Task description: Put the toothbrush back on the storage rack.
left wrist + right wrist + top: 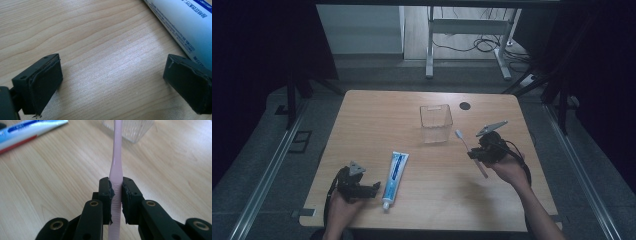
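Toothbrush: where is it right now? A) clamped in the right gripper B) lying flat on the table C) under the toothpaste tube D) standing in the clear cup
A: the right gripper has its jaws closed on the handle of the pink toothbrush, which is lifted off the table, its head towards the clear cup.

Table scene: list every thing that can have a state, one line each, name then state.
toothbrush: clamped at its handle in the right tool, lifted off the table, head toward the cup.
right tool: shut on the toothbrush.
left tool: open, nothing between its jaws, low over the table beside the toothpaste tube.
toothpaste tube: lying flat, cap on, untouched.
clear cup: upright, empty.
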`<act>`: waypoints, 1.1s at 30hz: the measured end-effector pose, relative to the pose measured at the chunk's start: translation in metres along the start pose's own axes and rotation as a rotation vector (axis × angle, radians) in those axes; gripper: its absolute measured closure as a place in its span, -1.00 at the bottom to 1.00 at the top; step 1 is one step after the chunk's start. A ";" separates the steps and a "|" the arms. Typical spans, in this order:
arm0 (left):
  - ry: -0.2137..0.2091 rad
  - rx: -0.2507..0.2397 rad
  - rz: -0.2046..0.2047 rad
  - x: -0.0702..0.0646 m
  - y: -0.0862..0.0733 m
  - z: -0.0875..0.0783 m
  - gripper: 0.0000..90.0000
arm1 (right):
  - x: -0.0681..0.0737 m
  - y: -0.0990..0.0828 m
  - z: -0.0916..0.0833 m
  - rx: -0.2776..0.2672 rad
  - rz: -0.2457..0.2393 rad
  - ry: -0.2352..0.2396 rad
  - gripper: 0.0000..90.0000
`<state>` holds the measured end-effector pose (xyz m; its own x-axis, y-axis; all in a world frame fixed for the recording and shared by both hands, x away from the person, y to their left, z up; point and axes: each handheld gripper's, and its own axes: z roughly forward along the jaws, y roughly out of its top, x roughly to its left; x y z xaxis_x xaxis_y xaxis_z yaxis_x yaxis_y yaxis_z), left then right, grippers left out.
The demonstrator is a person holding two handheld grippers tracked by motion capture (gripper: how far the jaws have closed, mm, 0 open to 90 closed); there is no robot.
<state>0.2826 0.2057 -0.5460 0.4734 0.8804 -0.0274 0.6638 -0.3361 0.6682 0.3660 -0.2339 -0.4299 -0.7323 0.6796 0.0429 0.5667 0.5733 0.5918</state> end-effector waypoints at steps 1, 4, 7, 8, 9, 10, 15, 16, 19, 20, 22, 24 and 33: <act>0.000 0.000 0.000 0.000 0.000 0.000 -0.95 | 0.000 0.001 0.000 -0.011 0.000 0.000 0.74; 0.000 0.000 -0.001 0.000 0.000 0.000 -0.95 | 0.000 0.004 0.001 -0.030 0.000 0.001 0.74; 0.000 0.000 -0.001 0.000 0.000 0.000 -0.95 | 0.000 0.006 0.004 -0.046 0.004 -0.004 0.74; 0.000 0.000 -0.002 0.000 0.000 0.000 -0.95 | 0.000 0.007 0.004 -0.054 0.006 -0.003 0.74; 0.000 0.000 -0.002 0.000 0.000 0.000 -0.95 | -0.001 0.008 0.005 -0.061 0.006 -0.001 0.74; 0.000 0.000 -0.002 0.000 0.000 0.000 -0.95 | -0.001 0.009 0.006 -0.068 0.012 -0.004 0.74; 0.000 0.000 -0.003 0.000 0.000 0.000 -0.95 | -0.002 0.015 0.009 -0.100 0.015 -0.009 0.74; 0.000 0.000 -0.003 0.000 0.000 0.000 -0.95 | -0.002 0.016 0.010 -0.108 0.015 -0.009 0.74; 0.000 0.000 -0.003 0.000 0.000 0.000 -0.95 | -0.003 0.019 0.011 -0.128 0.018 -0.013 0.74; 0.000 0.000 -0.003 0.000 0.000 0.000 -0.95 | -0.003 0.020 0.012 -0.133 0.018 -0.015 0.74; 0.000 0.000 -0.003 0.000 0.000 0.000 -0.95 | -0.004 0.022 0.014 -0.142 0.020 -0.018 0.74; 0.000 0.000 -0.003 0.000 0.000 0.000 -0.95 | -0.005 0.023 0.016 -0.156 0.026 -0.020 0.74; 0.000 0.000 -0.003 0.000 0.000 0.000 -0.95 | -0.010 0.035 0.022 -0.221 0.043 -0.032 0.74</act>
<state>0.2825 0.2056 -0.5460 0.4715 0.8814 -0.0289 0.6651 -0.3339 0.6679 0.4016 -0.2103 -0.4274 -0.6948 0.7176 0.0489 0.4985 0.4315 0.7519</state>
